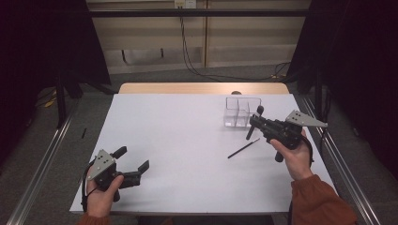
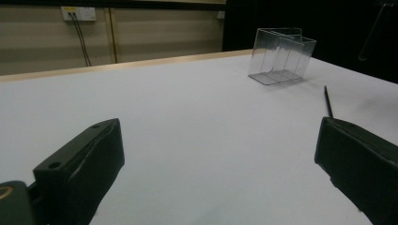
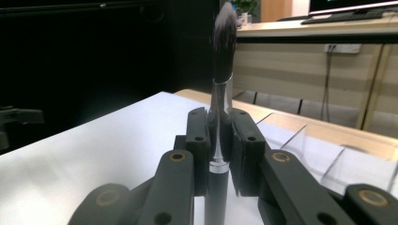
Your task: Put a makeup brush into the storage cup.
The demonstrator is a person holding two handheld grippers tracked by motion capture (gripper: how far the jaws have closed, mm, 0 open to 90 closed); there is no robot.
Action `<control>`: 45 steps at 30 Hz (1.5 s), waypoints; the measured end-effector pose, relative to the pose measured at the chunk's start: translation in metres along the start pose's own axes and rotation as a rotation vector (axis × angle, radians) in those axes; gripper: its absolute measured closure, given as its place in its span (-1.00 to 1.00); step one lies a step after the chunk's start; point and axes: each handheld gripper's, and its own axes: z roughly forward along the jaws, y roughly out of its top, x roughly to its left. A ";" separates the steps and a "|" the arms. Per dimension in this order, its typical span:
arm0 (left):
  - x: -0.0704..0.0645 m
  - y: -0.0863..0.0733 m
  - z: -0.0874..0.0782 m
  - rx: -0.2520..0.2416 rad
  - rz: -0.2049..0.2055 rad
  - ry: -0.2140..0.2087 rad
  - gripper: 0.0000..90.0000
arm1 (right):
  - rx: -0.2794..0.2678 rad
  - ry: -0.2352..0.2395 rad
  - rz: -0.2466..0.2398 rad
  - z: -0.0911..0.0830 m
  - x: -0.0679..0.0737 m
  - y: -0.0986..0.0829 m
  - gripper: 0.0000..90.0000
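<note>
Makeup brush upright, clamped between right gripper fingers, just beside clear organizer; left gripper fingers wide, well apart.

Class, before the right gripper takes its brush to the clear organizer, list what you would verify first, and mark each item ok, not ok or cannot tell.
1. Right gripper shut on makeup brush: ok.
2. Brush upright, bristles up: ok.
3. Clear organizer standing, compartments free: ok.
4. Which compartment lies under the brush: cannot tell.
5. Thin brush on the table lies outside the path: ok.
6. Left gripper open, far from the organizer: ok.
</note>
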 end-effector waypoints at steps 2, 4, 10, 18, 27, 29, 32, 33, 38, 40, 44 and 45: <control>0.000 0.000 0.000 -0.002 -0.001 0.001 -0.96 | -0.005 -0.007 0.006 0.002 -0.004 0.003 0.77; 0.000 0.000 0.000 -0.001 -0.001 -0.005 -0.96 | 0.001 -0.018 -0.002 0.004 -0.007 0.004 0.77; 0.001 0.004 -0.007 -0.017 -0.015 0.003 -0.95 | -0.010 -0.045 0.000 0.009 -0.018 0.013 0.77; 0.000 0.002 -0.004 0.001 0.002 0.005 -0.96 | -0.013 -0.080 -0.018 0.012 -0.029 0.032 0.77; 0.002 0.000 -0.004 -0.001 -0.003 0.000 -0.96 | -0.026 -0.120 -0.006 0.023 -0.047 0.040 0.77; 0.003 0.001 -0.005 -0.005 -0.002 -0.003 -0.96 | -0.026 -0.129 -0.011 0.025 -0.049 0.042 0.77; 0.002 0.001 -0.005 -0.006 0.005 -0.003 -0.96 | -0.029 -0.138 -0.017 0.028 -0.053 0.045 0.77; 0.002 0.001 -0.005 -0.006 0.008 -0.003 -0.96 | -0.032 -0.139 -0.016 0.029 -0.055 0.046 0.77; 0.002 0.001 -0.005 -0.007 0.012 -0.006 -0.96 | -0.040 -0.160 -0.012 0.035 -0.061 0.047 0.77; 0.002 0.001 -0.005 -0.008 0.008 -0.005 -0.96 | -0.032 -0.168 -0.013 0.038 -0.063 0.048 0.77; 0.001 0.001 -0.005 -0.005 0.011 -0.004 -0.96 | -0.025 -0.178 -0.010 0.044 -0.067 0.047 0.77; 0.001 0.001 -0.005 -0.004 0.010 -0.005 -0.96 | -0.020 -0.180 -0.007 0.045 -0.068 0.045 0.77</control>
